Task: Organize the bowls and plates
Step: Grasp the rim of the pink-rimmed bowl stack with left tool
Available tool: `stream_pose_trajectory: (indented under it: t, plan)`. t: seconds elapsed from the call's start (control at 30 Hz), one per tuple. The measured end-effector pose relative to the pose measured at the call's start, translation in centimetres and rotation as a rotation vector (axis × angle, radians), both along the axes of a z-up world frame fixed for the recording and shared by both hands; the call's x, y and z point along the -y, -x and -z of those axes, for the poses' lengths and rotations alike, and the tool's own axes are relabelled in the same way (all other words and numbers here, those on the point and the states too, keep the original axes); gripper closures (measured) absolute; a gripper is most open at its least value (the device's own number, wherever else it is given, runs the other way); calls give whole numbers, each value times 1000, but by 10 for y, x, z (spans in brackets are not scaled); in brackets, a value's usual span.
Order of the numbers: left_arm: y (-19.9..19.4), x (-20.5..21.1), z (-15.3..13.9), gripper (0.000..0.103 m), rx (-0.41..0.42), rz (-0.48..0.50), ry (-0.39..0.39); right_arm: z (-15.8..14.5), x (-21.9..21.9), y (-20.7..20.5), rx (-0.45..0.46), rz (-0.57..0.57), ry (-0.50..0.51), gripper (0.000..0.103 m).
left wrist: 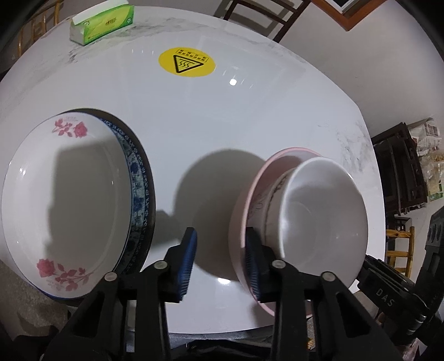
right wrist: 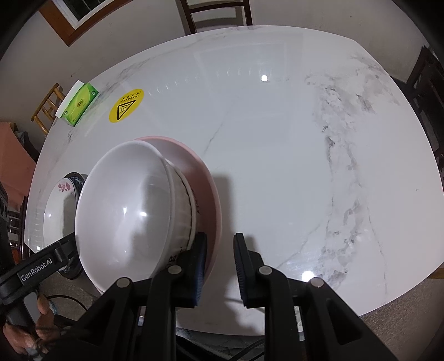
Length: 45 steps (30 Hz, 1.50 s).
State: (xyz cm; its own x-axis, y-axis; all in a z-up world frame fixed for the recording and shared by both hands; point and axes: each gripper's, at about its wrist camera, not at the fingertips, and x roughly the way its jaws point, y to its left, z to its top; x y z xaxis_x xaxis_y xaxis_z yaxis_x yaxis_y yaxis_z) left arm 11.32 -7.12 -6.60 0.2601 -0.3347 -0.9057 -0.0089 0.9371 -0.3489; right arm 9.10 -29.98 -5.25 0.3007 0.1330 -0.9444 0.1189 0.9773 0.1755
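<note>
Bowl stack [left wrist: 305, 211] between both grippers' fingers [left wrist: 254, 266], apparently unpinched.

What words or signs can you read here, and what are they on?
"GenRobot.AI": on the left gripper's black arm, right wrist view.
"DAS": on the right gripper's black body, left wrist view.
Black triangle with wavy heat lines: on the round yellow sticker on the table; the small text above it is too small to read.
Green tissue box: print too blurred.
Dark marks on the patterned bowl: unreadable.
</note>
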Motion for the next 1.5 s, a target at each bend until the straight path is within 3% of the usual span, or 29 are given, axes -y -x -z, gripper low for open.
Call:
stream_pose_trajectory:
  t: [0.37, 0.6, 0.73, 1.5]
  plan:
    - [-2, 10, -4, 96, 32, 29, 1, 0, 0, -1, 0, 5, -8, 83]
    - [-3, 11, -4, 97, 31, 32, 1, 0, 2, 1, 0, 10, -22, 84]
    - [-3, 11, -4, 97, 31, 30, 0, -2, 0, 2, 2, -1, -22, 91]
    - [-4, 10, -5, 97, 39, 40, -5, -2, -3, 0, -3, 11, -21, 92]
